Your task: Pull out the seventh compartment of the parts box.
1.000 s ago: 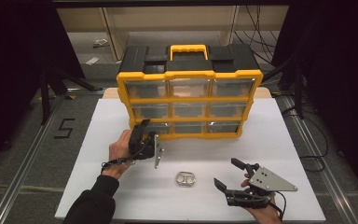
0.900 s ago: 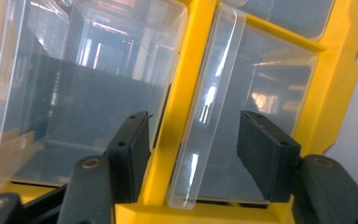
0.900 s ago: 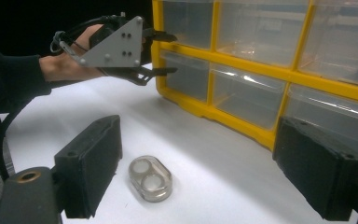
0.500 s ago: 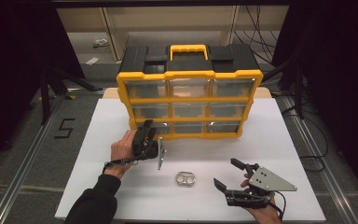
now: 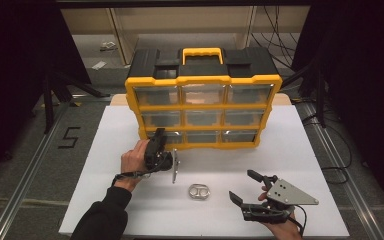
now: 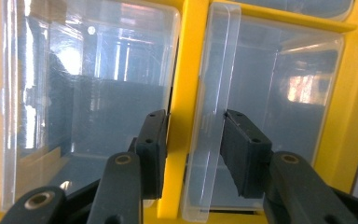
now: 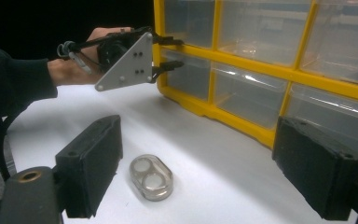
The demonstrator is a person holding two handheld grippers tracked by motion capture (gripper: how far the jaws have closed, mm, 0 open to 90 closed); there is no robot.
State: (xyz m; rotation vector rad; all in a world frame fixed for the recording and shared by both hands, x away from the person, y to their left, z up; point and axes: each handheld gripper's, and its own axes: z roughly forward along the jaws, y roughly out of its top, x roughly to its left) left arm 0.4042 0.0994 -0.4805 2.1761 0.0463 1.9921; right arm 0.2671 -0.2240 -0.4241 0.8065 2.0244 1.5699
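Organizer [image 5: 203,95] drawer [image 6: 261,121] edge between spread left gripper [image 6: 191,140] jaws; right gripper [image 5: 242,186] spread, empty.

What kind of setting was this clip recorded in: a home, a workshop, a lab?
Most likely a lab or studio recording bench. A white table stands among black curtains, loose cables run along the floor, and a 5 is taped beside the table. On the table stands a yellow drawer organizer.
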